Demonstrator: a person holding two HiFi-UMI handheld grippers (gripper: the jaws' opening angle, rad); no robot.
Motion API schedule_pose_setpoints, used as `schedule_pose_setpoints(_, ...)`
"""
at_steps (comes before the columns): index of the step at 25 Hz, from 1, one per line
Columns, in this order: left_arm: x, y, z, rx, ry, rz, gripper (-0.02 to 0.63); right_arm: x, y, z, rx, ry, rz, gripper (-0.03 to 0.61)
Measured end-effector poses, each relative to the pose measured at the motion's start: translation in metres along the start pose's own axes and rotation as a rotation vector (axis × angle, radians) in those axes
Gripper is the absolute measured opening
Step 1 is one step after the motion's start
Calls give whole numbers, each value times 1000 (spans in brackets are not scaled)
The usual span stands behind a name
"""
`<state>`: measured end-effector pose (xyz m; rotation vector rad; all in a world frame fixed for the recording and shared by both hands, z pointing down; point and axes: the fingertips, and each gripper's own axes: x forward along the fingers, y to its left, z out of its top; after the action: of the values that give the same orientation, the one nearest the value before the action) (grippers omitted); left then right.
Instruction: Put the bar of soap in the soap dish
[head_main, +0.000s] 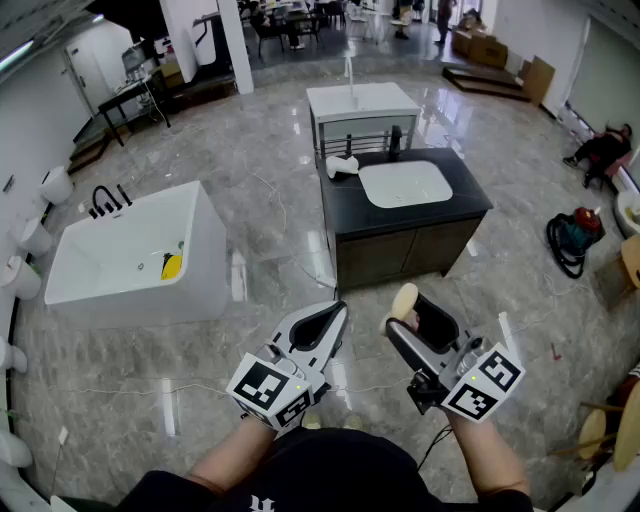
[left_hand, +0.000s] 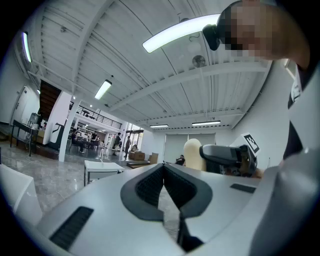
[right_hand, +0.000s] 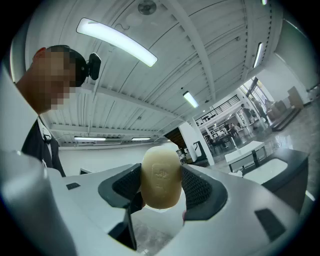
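Note:
My right gripper (head_main: 410, 312) is shut on a cream oval bar of soap (head_main: 404, 300), held upright above the marble floor. In the right gripper view the soap (right_hand: 161, 176) fills the gap between the ribbed pads (right_hand: 197, 189) of the gripper (right_hand: 161, 184). To its left my left gripper (head_main: 336, 312) is shut with nothing in it, and in the left gripper view its jaws (left_hand: 164, 172) meet, with the soap (left_hand: 192, 155) seen beyond. Ahead stands a dark vanity (head_main: 350, 205) with a white basin (head_main: 405, 185). A small white dish-like object (head_main: 342, 167) lies on its back left corner.
A white bathtub (head_main: 205, 260) with a yellow item (head_main: 172, 266) inside stands on the left. A black tap (head_main: 396, 140) rises behind the basin, and a white table (head_main: 360, 100) stands beyond the vanity. A vacuum cleaner (head_main: 575, 235) sits on the floor at the right.

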<state>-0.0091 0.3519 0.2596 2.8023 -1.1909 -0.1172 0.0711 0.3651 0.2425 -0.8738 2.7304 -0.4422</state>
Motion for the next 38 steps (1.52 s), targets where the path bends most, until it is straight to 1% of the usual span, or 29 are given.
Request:
schedule_pose_setpoints(5, 7, -9, 0, -2, -3, 17, 8, -11, -5, 4, 3, -1, 15, 258)
schedule_pose_setpoints(9, 10, -13, -8, -11, 6, 37, 8, -19, -14, 4, 14, 3, 23, 258)
schedule_pose_setpoints(16, 21, 5, -11, -12, 18, 63, 8, -11, -28, 9, 21, -8, 59, 258)
schedule_pose_setpoints(22, 45, 49, -12, -32, 12, 70, 8, 19, -56, 10, 17, 3, 37, 258)
schedule_pose_setpoints(30, 98, 118, -5, -29, -4, 21, 8, 80, -112, 19, 4, 7, -10, 258)
schedule_pose_setpoints(38, 133, 191, 2, -39, 0, -22, 8, 151, -157, 28, -8, 3, -38, 258)
